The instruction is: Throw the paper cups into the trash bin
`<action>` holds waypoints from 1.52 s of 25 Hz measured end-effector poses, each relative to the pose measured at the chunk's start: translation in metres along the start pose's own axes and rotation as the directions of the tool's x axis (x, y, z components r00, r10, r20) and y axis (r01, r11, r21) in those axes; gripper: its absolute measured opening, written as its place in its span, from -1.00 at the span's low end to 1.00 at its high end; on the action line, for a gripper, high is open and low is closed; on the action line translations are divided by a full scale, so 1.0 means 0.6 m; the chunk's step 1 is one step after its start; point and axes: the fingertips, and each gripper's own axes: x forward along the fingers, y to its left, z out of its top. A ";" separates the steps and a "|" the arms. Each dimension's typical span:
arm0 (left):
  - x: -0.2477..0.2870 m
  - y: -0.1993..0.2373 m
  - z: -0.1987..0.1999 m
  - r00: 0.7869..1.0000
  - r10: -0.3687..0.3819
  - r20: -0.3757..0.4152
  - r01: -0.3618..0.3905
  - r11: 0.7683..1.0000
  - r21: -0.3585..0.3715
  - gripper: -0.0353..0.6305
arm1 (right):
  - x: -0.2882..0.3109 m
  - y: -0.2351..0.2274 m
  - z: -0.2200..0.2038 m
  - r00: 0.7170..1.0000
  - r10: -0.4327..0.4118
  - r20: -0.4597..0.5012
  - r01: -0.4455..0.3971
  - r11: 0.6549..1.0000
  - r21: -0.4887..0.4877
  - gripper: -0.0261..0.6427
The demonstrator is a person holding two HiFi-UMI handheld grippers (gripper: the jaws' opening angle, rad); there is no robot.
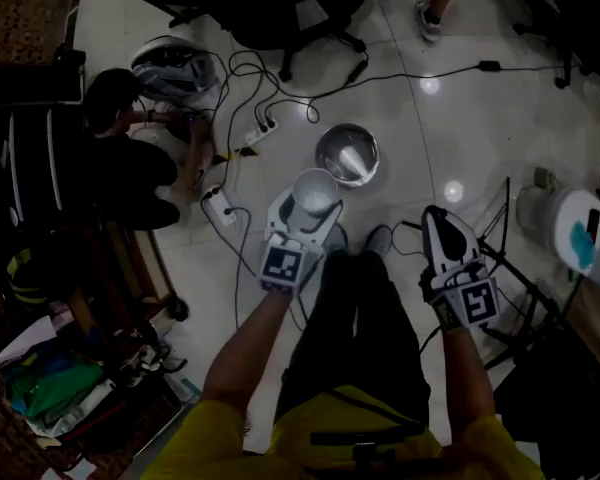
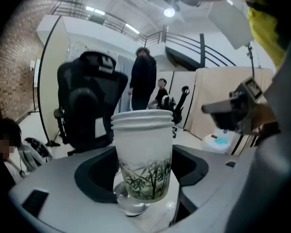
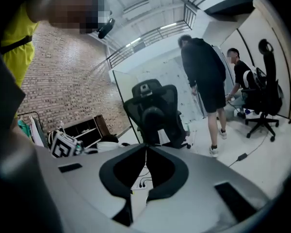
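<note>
A stack of white paper cups [image 1: 315, 192] printed with green bamboo [image 2: 144, 154] stands upright between the jaws of my left gripper [image 1: 308, 214], which is shut on it [image 2: 143, 181]. In the head view the cups hang above the floor, just short and left of a round shiny metal trash bin [image 1: 347, 154] with an open top. In the left gripper view part of the bin's rim [image 2: 131, 205] shows under the cup. My right gripper [image 1: 440, 218] is held out to the right, its jaws shut with nothing between them [image 3: 145, 148].
A person [image 1: 130, 163] crouches on the floor at the left beside power strips [image 1: 220, 208] and loose cables. A black office chair [image 1: 280, 8] stands beyond the bin. A white container [image 1: 580, 230] and stand legs sit at the right. Another person's foot [image 1: 428, 18] is at the top.
</note>
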 end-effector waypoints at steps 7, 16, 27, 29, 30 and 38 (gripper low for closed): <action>0.355 0.106 -0.479 0.960 0.000 -0.279 0.015 0.998 0.053 0.05 | 0.135 -0.108 -0.289 0.994 -0.037 -0.098 0.037 0.999 -0.009 -0.89; 0.411 0.141 -0.648 0.869 0.077 -0.488 -0.065 0.997 0.042 0.06 | 0.179 -0.140 -0.434 0.972 -0.060 -0.225 0.060 0.998 -0.006 -0.89; 0.395 0.139 -0.714 0.804 0.131 -0.579 -0.141 0.990 0.029 0.11 | 0.207 -0.167 -0.468 0.961 -0.104 -0.256 0.106 0.994 -0.006 -0.89; 0.393 0.140 -0.713 0.803 0.131 -0.581 -0.150 0.989 0.017 0.11 | 0.210 -0.169 -0.464 0.960 -0.112 -0.256 0.115 0.993 -0.005 -0.89; 0.391 0.142 -0.709 0.807 0.131 -0.576 -0.155 0.988 0.008 0.11 | 0.213 -0.168 -0.458 0.960 -0.117 -0.253 0.121 0.993 -0.001 -0.89; 0.232 0.138 -0.413 0.969 0.151 -0.197 -0.192 0.958 -0.212 -0.06 | 0.218 -0.151 -0.398 0.968 -0.129 -0.213 0.138 0.990 0.025 -0.89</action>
